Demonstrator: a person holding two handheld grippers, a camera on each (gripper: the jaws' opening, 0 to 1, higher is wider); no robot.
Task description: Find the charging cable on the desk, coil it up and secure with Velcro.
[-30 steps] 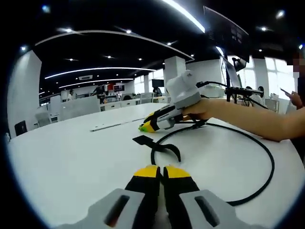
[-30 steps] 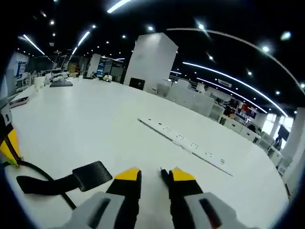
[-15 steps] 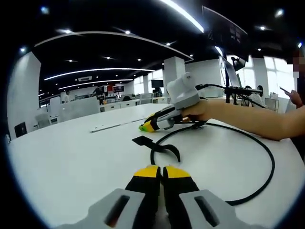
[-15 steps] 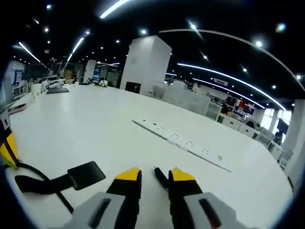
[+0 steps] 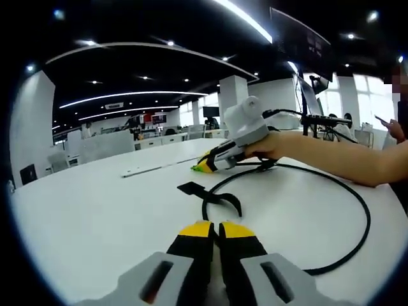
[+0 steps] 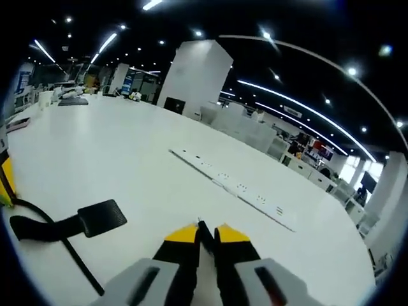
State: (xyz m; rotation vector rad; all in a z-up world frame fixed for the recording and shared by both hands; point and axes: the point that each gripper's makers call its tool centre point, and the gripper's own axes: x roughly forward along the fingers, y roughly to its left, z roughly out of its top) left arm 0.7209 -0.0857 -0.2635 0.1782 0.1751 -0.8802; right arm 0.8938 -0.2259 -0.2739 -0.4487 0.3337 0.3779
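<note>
Cable [image 5: 344,248]: black, lies on the white tabletop [image 5: 95,217] in one wide open loop; the loop's long axis runs from the near right of the left gripper view away toward the far middle. One end passes under the person's hand [image 5: 271,145]; the other curls inward to the strap. Not yet coiled.

Strap [image 5: 197,191]: black Velcro, flat on the tabletop at the cable's inner end; its broad tab [image 6: 101,217] points away from the cable in the right gripper view.

Right tool [image 6: 205,234]: jaws have narrowed over the last second to a thin slit, with a thin dark bit between the tips; what it is I cannot tell. It has also moved slightly away from the strap, so the cable is not yet in hand.

Left tool [image 5: 218,229]: jaws pressed together, holding nothing, unchanged, low over the tabletop just short of the strap.

Power strip [image 6: 229,185]: long, white, well beyond the strap
</note>
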